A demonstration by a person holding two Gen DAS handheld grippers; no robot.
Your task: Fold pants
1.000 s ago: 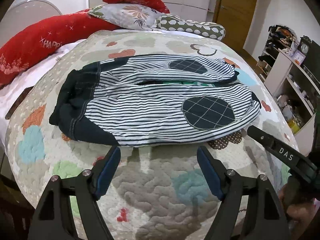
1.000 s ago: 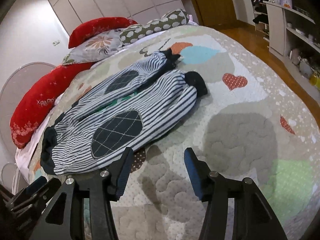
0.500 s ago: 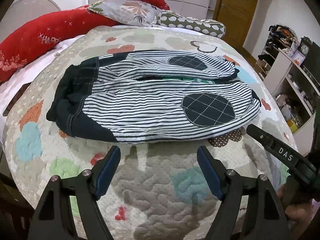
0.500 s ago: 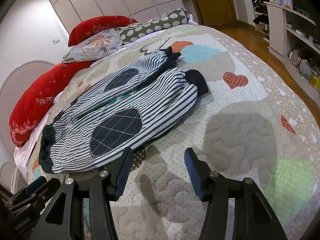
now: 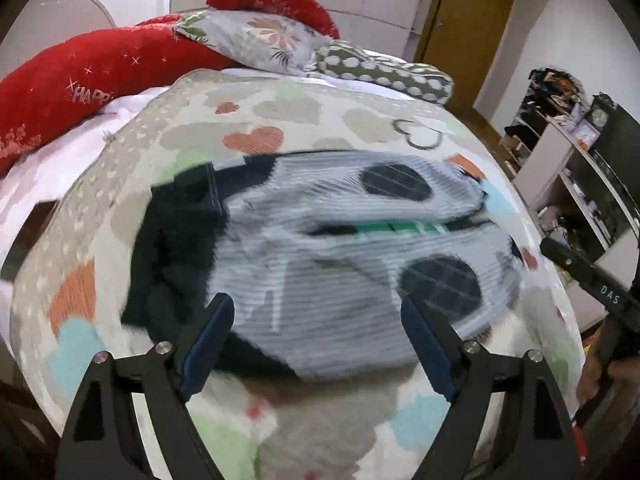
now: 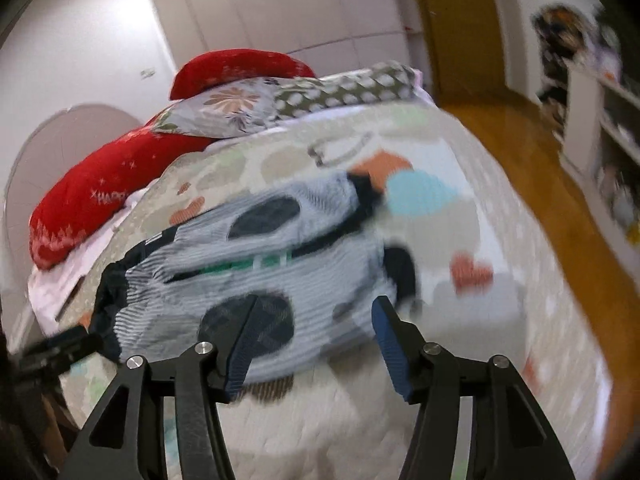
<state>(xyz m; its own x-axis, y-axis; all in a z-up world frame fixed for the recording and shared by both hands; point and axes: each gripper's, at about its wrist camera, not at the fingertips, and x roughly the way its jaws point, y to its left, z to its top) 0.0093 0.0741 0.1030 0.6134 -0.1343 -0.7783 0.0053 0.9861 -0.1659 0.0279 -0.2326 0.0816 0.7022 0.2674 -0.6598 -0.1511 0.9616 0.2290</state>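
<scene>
pants (image 5: 320,264) – white with thin dark stripes, navy waistband, navy grid-check oval patches, a green strip between the legs. quilt (image 5: 320,420) – cream with orange, teal, green and grey blotches. long pillow (image 5: 80,80) red; other pillows floral grey and olive with white dots. tongs pads (image 5: 208,340) blue.

left gripper (image 5: 314,320) | right gripper (image 6: 314,322) | black frames | blue pads | silver screws

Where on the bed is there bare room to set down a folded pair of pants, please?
The quilt is bare to the right of the striped pants, toward the wooden floor. Another free strip lies between the pants and the near edge, under both open grippers. The head end is crowded with pillows.
</scene>
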